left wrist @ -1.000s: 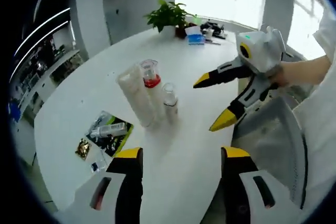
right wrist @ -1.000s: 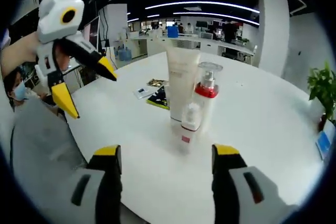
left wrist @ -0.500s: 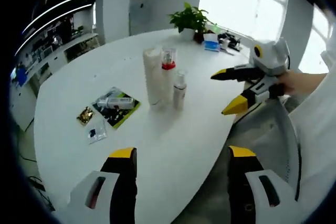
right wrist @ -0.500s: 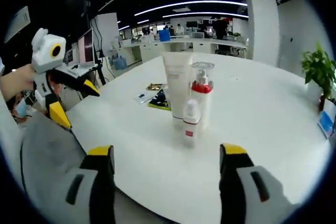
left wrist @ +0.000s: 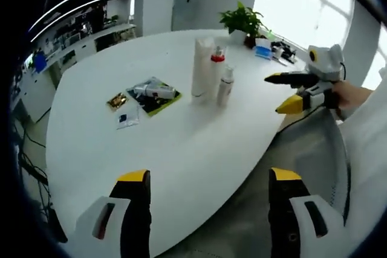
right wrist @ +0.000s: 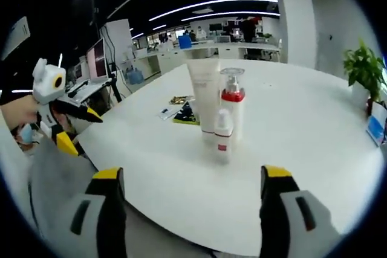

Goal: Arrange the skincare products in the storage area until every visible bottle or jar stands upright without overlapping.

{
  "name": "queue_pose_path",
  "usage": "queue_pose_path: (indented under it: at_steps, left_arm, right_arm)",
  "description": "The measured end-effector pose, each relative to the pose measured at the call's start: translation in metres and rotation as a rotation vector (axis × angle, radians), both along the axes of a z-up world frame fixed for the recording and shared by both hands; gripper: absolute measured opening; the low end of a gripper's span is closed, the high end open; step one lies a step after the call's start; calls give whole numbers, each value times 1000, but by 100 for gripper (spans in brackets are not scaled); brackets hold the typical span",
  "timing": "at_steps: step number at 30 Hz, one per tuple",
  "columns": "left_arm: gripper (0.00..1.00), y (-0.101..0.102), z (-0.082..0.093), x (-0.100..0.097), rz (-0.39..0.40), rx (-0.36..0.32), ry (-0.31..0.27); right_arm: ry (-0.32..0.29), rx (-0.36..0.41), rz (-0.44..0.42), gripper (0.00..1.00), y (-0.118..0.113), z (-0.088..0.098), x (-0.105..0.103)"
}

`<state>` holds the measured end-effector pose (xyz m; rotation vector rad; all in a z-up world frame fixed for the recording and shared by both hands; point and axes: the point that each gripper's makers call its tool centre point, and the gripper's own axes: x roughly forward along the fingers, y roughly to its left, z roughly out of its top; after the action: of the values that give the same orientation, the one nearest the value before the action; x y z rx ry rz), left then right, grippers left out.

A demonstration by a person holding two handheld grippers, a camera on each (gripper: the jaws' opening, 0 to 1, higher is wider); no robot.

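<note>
3 bottles stand mid-table, clear of its edges; left tongs and right tongs spread, holding nothing.

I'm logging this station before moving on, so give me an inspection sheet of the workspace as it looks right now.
Surface: white table, mostly bare.
Job's things: tall white tube, red-collared pump bottle and small white bottle stand upright in a tight cluster; whether they touch, cannot tell.
Clutter: green leaflet with sachets beside it; blue box near a potted plant.
Grippers: left tool and right tool open, holding nothing, back from the bottles.
Cables: nothing seen on the table.
Surroundings: open office, desks, bright windows.
</note>
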<state>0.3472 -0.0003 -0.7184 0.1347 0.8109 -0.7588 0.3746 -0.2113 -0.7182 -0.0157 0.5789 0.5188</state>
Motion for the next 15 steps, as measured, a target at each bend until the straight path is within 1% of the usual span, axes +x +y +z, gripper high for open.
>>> queue_pose_path:
  at_steps: [3,6,9,15]
  left_arm:
    - [83,7,-1,-2,37,-10,0]
    - [84,14,-6,-9,49,-7,13]
    - [85,20,-11,-14,59,6,28]
    - [87,24,-10,-20,76,0,30]
  right_arm:
    - [-1,10,-7,94,1,2,-5]
    - [-6,16,-8,94,3,3,-10]
    - [-7,6,-9,95,2,1,-9]
    - [-5,-3,-13,94,1,-1,-7]
